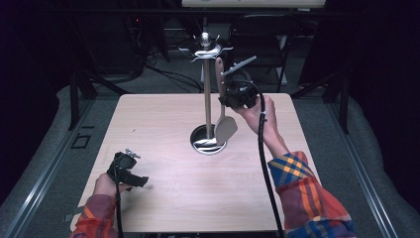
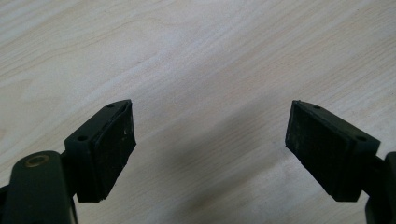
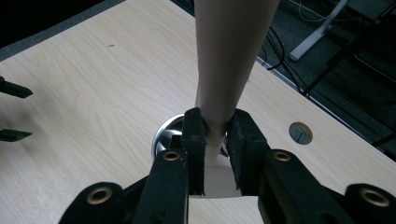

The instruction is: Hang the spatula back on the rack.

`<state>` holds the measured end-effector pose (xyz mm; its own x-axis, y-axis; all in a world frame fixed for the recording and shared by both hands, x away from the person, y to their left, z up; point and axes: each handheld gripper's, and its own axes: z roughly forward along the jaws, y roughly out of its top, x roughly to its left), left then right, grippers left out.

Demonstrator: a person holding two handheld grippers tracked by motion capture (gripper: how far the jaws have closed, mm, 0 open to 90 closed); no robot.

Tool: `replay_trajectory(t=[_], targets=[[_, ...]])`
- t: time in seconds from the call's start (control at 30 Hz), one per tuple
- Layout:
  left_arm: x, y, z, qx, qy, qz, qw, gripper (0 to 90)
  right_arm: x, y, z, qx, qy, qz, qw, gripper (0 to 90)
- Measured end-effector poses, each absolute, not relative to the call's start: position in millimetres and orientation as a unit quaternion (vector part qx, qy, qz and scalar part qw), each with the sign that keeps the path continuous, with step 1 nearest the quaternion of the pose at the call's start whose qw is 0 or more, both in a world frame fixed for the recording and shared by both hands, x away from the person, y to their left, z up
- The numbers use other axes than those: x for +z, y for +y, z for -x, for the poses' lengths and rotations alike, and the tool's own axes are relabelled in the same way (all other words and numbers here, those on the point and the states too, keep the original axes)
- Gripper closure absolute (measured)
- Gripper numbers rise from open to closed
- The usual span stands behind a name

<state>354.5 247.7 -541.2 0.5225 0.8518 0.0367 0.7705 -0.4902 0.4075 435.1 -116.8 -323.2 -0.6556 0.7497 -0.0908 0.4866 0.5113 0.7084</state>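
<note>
On a pale wooden table, a metal stand rises from a round base a little past the table's centre, with hooks spread at its top. The right gripper, held up in the person's right hand at about 1 o'clock from the base, pinches a beige spatula by its handle; the handle runs up beside the pole toward the hooks, and the flat blade hangs low over the base's 3 o'clock edge. In the right gripper view the jaws are pressed on the spatula from both sides, with the shiny base just behind them. The left gripper rests low near the table's 8 o'clock corner, well apart from the stand. In the left gripper view its pads stand spread wide, with bare wood between them.
</note>
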Motion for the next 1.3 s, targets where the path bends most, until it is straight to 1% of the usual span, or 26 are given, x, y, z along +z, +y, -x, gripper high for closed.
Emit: replay_trajectory(t=[0.37,0.53,0.77,1.0,1.1,1.3], targets=[[-541.0,247.4,-354.4,0.117,0.473,-0.856,0.172,15.9,-326.4,-117.9,-434.9,0.35,0.842,-0.365,0.186,76.0],[-541.1,247.3,-354.3,0.117,0.473,-0.856,0.17,16.0,-328.3,-119.8,-432.8,0.359,0.837,-0.37,0.186,71.3],[-541.3,247.0,-354.4,0.117,0.472,-0.857,0.169,16.0,-329.7,-122.0,-428.1,0.361,0.837,-0.367,0.185,68.2],[-541.6,246.1,-354.2,0.116,0.47,-0.858,0.168,16.2,-335.0,-129.2,-418.8,0.358,0.84,-0.369,0.175,60.2],[-541.6,246.1,-354.2,0.116,0.471,-0.858,0.168,16.2,-340.1,-133.3,-415.8,0.35,0.845,-0.368,0.169,55.2],[-541.4,246.4,-354.1,0.117,0.471,-0.858,0.168,16.2,-350.1,-142.5,-409.5,0.338,0.853,-0.367,0.156,37.5]])
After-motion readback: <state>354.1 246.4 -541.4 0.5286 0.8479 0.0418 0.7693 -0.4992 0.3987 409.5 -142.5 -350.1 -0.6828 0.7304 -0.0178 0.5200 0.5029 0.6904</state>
